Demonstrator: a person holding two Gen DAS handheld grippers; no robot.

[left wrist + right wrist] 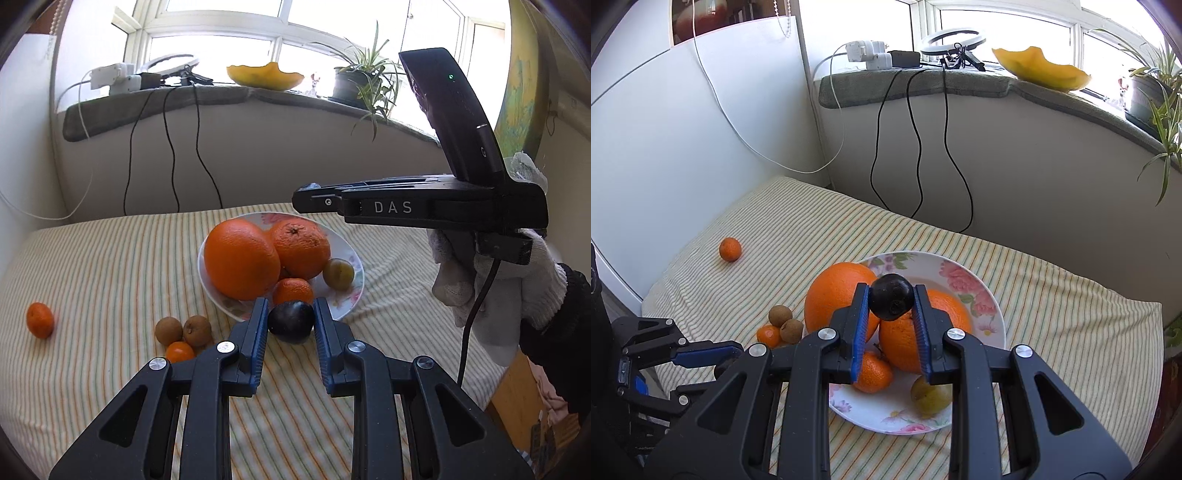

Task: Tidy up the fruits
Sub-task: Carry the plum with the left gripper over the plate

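Note:
A floral white plate (351,295) (990,291) holds two big oranges (242,258) (842,295), a small mandarin (293,290) (873,371) and a yellow-green plum (338,273) (931,397). My left gripper (290,321) is shut on a dark plum (290,321) at the plate's near rim. My right gripper (891,301) is shut on another dark plum (891,301) and holds it above the plate. The right gripper shows from the side in the left wrist view (306,197). Loose on the striped cloth lie a mandarin (40,320) (730,249), two brown longans (183,329) (785,321) and a small orange fruit (180,351) (768,336).
The striped cloth (110,266) (1071,332) covers the table against a white wall. Black and white cables (916,147) hang from the windowsill, which carries a ring light (953,42), a yellow bowl (266,75) and a potted plant (364,79).

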